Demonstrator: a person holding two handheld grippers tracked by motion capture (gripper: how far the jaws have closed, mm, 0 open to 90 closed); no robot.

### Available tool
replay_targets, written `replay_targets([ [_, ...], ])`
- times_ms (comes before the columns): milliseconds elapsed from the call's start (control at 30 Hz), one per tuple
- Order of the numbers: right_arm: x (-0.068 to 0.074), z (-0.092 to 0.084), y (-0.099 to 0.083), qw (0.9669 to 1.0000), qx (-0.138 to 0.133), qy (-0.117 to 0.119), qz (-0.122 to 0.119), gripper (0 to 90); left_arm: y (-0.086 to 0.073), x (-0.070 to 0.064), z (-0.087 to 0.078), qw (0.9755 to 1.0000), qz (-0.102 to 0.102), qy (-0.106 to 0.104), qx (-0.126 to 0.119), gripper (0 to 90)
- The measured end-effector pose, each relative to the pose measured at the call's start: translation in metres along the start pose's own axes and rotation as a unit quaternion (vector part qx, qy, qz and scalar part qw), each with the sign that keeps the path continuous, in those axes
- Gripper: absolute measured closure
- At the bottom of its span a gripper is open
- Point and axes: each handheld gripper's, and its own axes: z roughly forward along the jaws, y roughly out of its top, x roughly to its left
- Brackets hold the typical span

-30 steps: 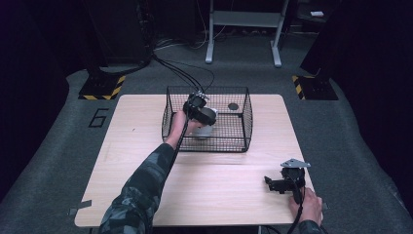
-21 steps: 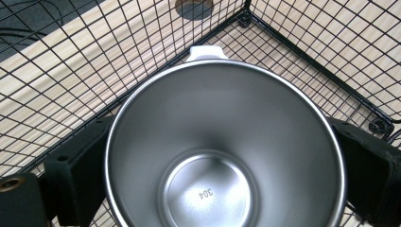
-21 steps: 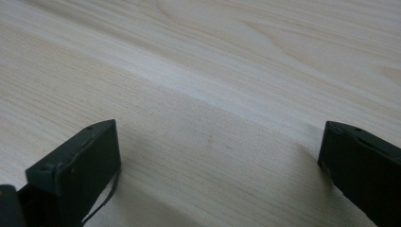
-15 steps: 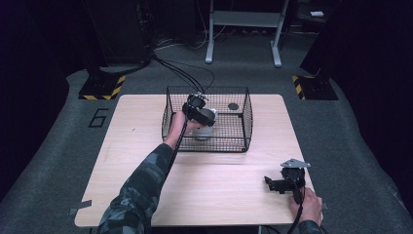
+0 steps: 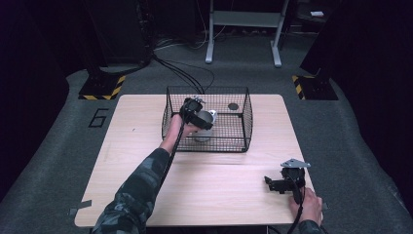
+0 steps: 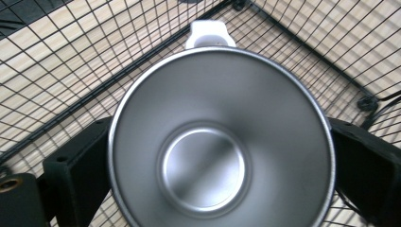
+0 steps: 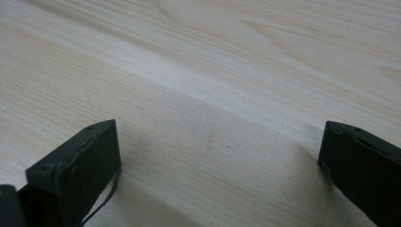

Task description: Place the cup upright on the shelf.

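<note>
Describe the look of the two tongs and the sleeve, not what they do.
Both tongs are black with blocky, squared jaws. The right tongs carry a grey three-cornered plate on top; the left tongs trail a black cable along the forearm. The left sleeve is camouflage-patterned in dark greens and greys.

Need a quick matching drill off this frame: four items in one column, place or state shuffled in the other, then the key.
Column 1
1. steel cup
2. wire basket
3. right gripper
4. dark round disc

Column 2
A. jaws apart, nothing between them, low over the table's near right corner
B. lying on the basket floor toward the far right
C. clamped between the jaws of the left gripper
D. standing on the far middle of the wooden table

Pairs: 1-C, 2-D, 3-A, 4-B
</note>
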Motion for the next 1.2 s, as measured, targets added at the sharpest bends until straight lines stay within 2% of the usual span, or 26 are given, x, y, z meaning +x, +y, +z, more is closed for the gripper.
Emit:
replay_targets([
  [100, 0.000, 0.000, 0.000, 1.0000, 0.000, 0.000, 0.000, 0.0, 0.000, 0.001, -0.004, 1.0000, 0.000, 0.001, -0.004, 0.0],
  [133, 0.000, 0.000, 0.000, 1.0000, 0.000, 0.000, 0.000, 0.0, 0.000, 0.001, -0.006, 0.9999, -0.008, 0.001, -0.013, 0.0],
  [300, 0.000, 0.000, 0.000, 1.0000, 0.000, 0.000, 0.000, 0.0, 0.000, 0.000, -0.021, 0.9995, -0.007, -0.004, -0.030, 0.0],
  [633, 0.000, 0.000, 0.000, 1.0000, 0.000, 0.000, 0.000, 0.0, -0.008, -0.016, -0.062, 0.9982, 0.030, -0.005, -0.051, 0.0],
  [867, 0.000, 0.000, 0.000, 1.0000, 0.000, 0.000, 0.000, 0.0, -0.025, -0.032, -0.092, 0.9965, 0.057, -0.009, -0.060, 0.0],
  [1033, 0.000, 0.000, 0.000, 1.0000, 0.000, 0.000, 0.000, 0.0, -0.046, -0.043, -0.109, 0.9949, 0.068, -0.010, -0.074, 0.0],
  [1167, 0.000, 0.000, 0.000, 1.0000, 0.000, 0.000, 0.000, 0.0, -0.063, -0.045, -0.119, 0.9943, 0.075, -0.003, -0.076, 0.0],
  [1200, 0.000, 0.000, 0.000, 1.0000, 0.000, 0.000, 0.000, 0.0, -0.063, -0.045, -0.119, 0.9943, 0.075, -0.003, -0.076, 0.0],
])
